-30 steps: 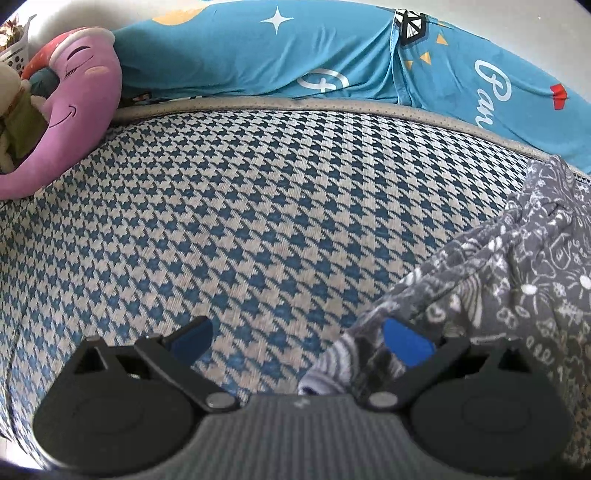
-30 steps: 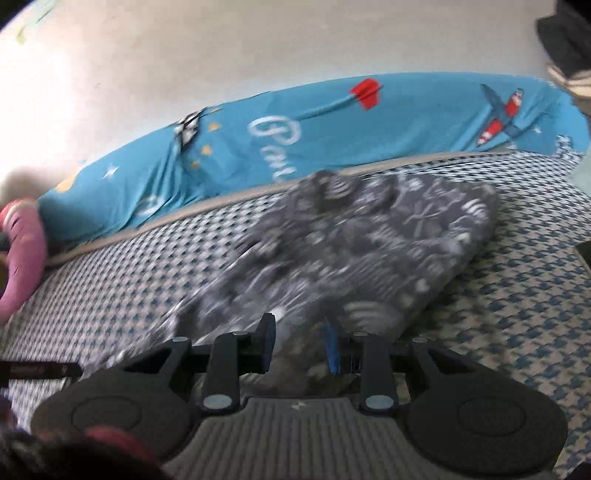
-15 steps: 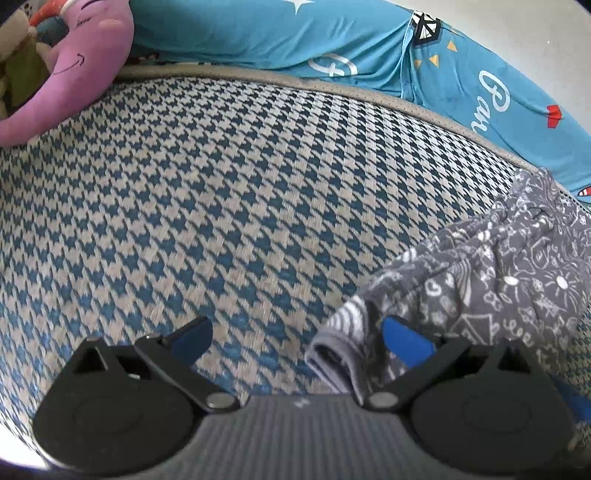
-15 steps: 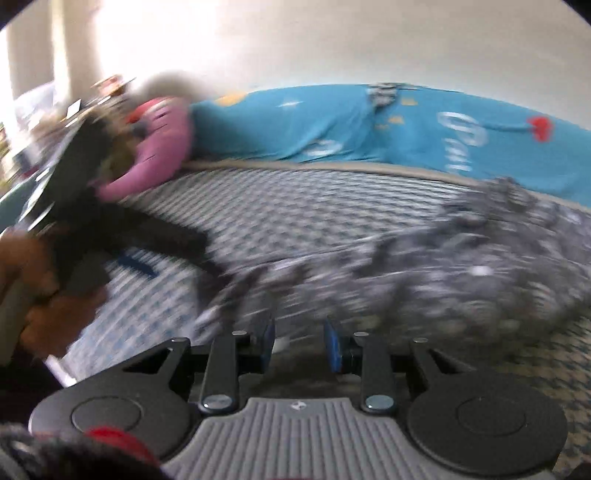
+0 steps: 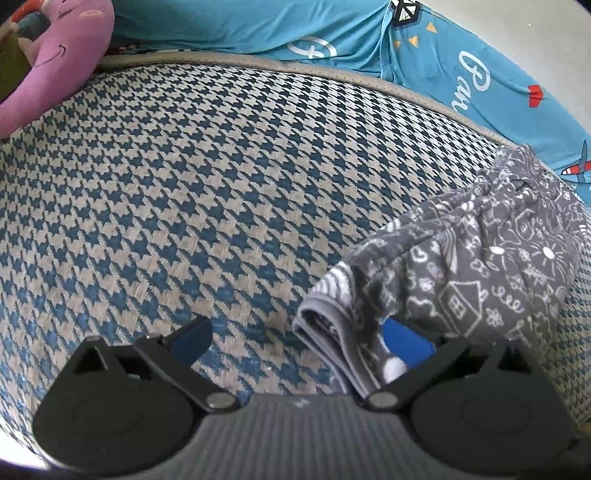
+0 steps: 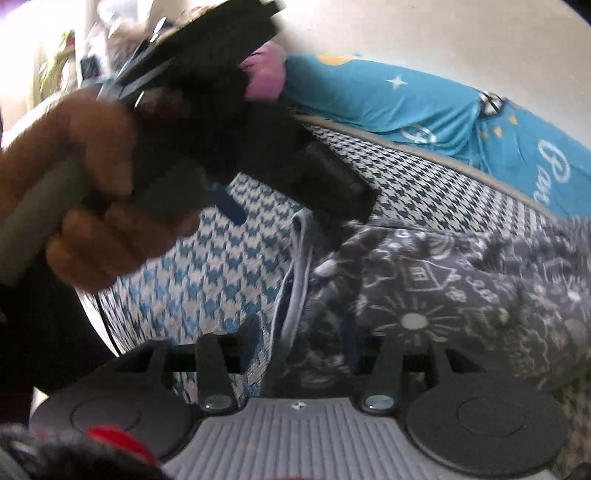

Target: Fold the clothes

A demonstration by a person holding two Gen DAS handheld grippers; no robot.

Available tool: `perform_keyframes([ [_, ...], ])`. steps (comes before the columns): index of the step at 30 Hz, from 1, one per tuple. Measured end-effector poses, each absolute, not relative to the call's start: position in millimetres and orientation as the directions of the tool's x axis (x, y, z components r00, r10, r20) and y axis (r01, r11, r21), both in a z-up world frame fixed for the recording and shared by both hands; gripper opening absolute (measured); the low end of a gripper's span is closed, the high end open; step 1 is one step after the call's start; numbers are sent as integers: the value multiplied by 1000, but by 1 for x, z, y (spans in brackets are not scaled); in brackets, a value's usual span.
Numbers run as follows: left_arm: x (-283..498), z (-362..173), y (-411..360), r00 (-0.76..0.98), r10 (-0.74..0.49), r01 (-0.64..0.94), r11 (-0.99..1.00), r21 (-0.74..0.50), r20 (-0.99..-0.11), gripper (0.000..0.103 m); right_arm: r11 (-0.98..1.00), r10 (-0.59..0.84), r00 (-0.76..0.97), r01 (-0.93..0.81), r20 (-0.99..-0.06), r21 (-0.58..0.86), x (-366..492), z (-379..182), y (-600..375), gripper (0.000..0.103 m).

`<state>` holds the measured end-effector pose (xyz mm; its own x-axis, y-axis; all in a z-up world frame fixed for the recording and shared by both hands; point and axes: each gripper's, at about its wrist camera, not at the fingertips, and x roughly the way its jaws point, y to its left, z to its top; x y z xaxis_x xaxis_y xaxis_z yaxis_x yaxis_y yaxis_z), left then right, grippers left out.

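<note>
A grey garment (image 5: 480, 266) with white doodle print lies bunched on the houndstooth mattress (image 5: 184, 184). Its ribbed cuff (image 5: 332, 332) sits inside my left gripper (image 5: 299, 341), close to the right blue pad. That gripper is wide open. In the right wrist view the garment (image 6: 443, 295) spreads to the right, and its pale hem runs down between the fingers of my right gripper (image 6: 301, 332). Those fingers stand partly apart, and motion blur hides any contact with the cloth. A hand (image 6: 92, 192) holding the left gripper fills the upper left.
A teal printed bolster (image 5: 258, 26) runs along the mattress's far edge by the wall. A purple plush toy (image 5: 55, 74) lies at the far left corner. Bare houndstooth surface stretches left of the garment.
The right wrist view has swung left and now faces the left gripper and hand. The right fingers have spread a little. The left gripper has closed in on the cuff, still open.
</note>
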<state>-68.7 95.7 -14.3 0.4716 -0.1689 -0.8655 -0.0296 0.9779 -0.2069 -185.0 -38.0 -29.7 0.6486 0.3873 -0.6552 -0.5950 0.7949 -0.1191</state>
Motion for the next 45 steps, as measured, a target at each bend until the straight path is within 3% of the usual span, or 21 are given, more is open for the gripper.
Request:
perform_keyframes([
  [2,-69,-15,97,463,-189,-27,974,-227,-866,103,782,375,656,-603,-655,-156,-188,-34,-31,58],
  [6,-71,-15,99,452,-217,-12,968,-249,-865,103,758,329,690,-600,-644,-256,-191,-43,-24,57],
  [7,-71,-15,100,446,-231,-4,966,-260,-865,103,753,318,699,-597,-640,-277,-191,-45,-23,54],
  [10,-72,-16,100,425,-277,19,954,-298,-862,103,754,288,723,-576,-628,-316,-188,-46,-23,31],
  [11,-72,-16,100,419,-288,24,952,-306,-861,103,759,287,723,-572,-628,-312,-186,-46,-25,28],
  [14,-73,-17,99,402,-320,40,942,-333,-858,103,786,301,711,-562,-636,-256,-180,-37,-31,21],
  [20,-73,-21,96,366,-405,51,908,-417,-838,103,868,407,653,-494,-639,48,-154,-7,-63,15],
  [25,-67,-24,91,340,-495,57,859,-508,-800,103,871,451,650,-471,-611,140,-148,5,-77,15],
  [28,-60,-26,84,346,-528,60,837,-544,-775,101,865,448,650,-489,-613,113,-151,5,-74,15],
  [33,-54,-26,72,349,-559,92,819,-566,-752,65,850,431,659,-527,-617,30,-161,3,-66,15],
  [35,-52,-25,68,355,-548,96,828,-553,-758,54,833,404,676,-550,-616,-57,-170,-1,-59,19],
  [37,-49,-25,62,360,-543,103,831,-546,-759,51,814,385,683,-568,-620,-120,-179,-5,-55,30],
  [41,-49,-24,61,366,-536,108,836,-538,-761,46,790,377,688,-589,-620,-173,-193,-10,-53,45],
  [45,-50,-24,65,362,-531,102,839,-534,-766,46,777,371,691,-597,-621,-201,-202,-16,-50,49],
])
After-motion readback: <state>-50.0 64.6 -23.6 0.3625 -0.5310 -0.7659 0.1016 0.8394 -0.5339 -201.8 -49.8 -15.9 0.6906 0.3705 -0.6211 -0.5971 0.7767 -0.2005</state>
